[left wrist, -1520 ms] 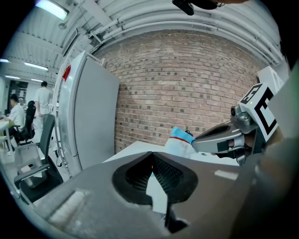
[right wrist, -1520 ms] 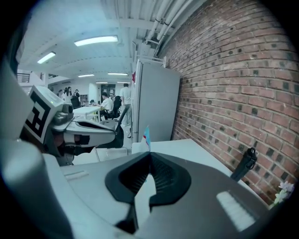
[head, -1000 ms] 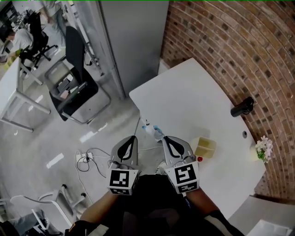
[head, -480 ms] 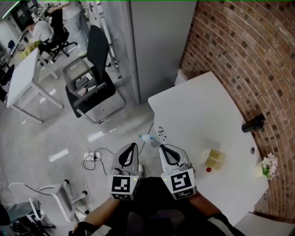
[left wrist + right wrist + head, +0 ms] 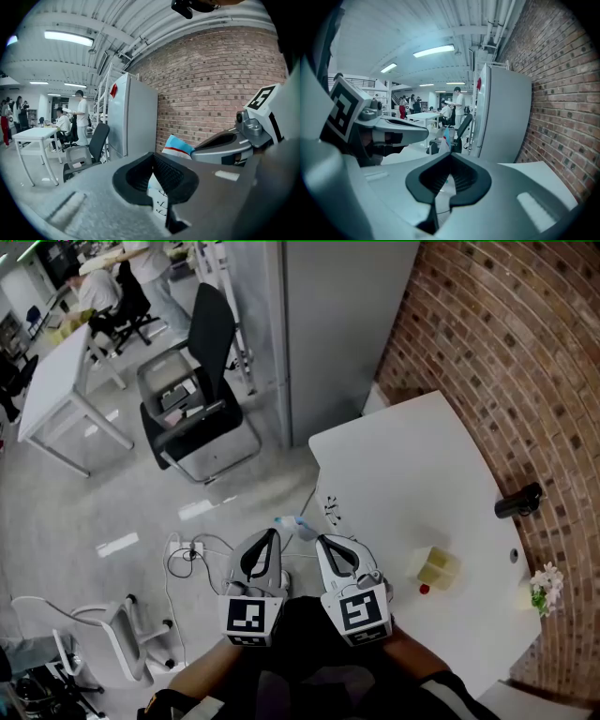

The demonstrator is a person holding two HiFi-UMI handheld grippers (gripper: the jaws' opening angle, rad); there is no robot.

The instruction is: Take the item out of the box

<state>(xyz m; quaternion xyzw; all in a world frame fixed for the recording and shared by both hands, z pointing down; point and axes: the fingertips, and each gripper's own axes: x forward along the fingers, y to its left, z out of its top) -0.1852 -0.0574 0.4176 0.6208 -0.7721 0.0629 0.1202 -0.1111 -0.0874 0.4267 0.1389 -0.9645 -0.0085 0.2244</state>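
Head view: blue-white packet [image 5: 295,524] is out over the floor just off the worktop [image 5: 403,474], long axis sideways. Left gripper [image 5: 273,533] and right gripper [image 5: 319,539] fingers both pinch it. Its black print is unreadable. Box [image 5: 438,568] sits well apart.

A white table [image 5: 403,474] carries a yellowish box [image 5: 437,568], small red piece [image 5: 424,589], black cylinder [image 5: 517,501], flowers [image 5: 542,585].
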